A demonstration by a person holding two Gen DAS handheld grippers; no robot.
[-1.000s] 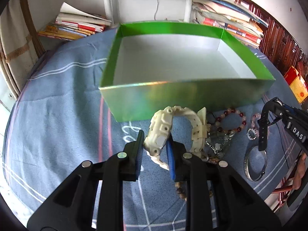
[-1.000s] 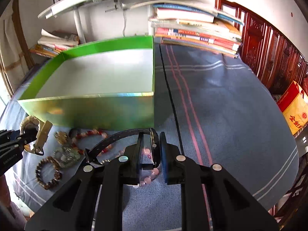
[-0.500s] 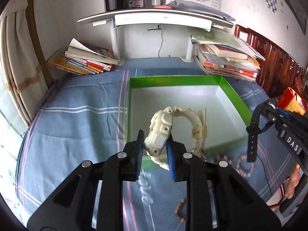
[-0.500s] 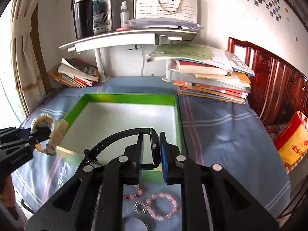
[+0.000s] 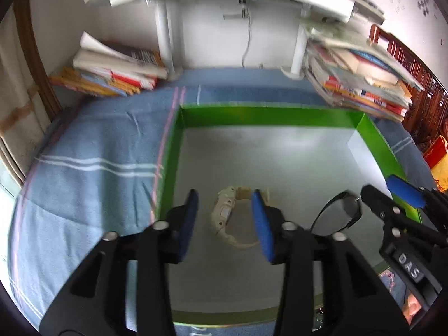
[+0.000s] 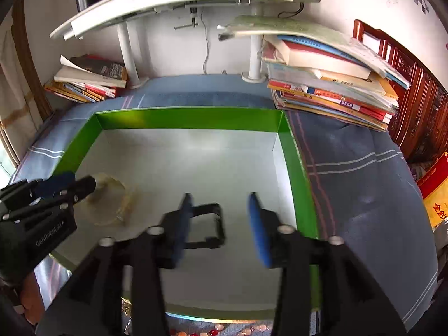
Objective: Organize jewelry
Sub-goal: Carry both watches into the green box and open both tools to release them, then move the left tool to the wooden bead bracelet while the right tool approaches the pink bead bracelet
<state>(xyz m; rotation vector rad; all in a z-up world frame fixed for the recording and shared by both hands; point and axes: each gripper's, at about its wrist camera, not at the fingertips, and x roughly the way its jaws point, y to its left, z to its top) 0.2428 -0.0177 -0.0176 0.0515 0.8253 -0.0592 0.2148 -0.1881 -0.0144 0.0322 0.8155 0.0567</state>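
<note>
Both grippers hang over the green box [image 5: 266, 116] [image 6: 190, 117] with its pale floor. My left gripper [image 5: 225, 221] has its jaws opening. The cream-white watch [image 5: 224, 214] shows in the gap, inside the box and clear of both blue pads. My right gripper [image 6: 219, 226] is opening too. The black watch [image 6: 208, 224], blurred, is between its fingers and free of the pads. In the left wrist view the black watch [image 5: 343, 210] sits by the right gripper [image 5: 386, 189]. In the right wrist view the white watch [image 6: 112, 201] lies beside the left gripper [image 6: 79, 179].
The box sits on a blue striped cloth [image 5: 98, 151]. Book stacks stand at the back left [image 6: 89, 84] and back right [image 6: 330, 84], under a white shelf [image 6: 156, 2]. Bead bracelets [image 6: 224, 329] lie on the cloth just in front of the box's near wall.
Both grippers moved forward over the box and their jaws opened. The white watch and the black watch left the pads and are now down inside the box.
</note>
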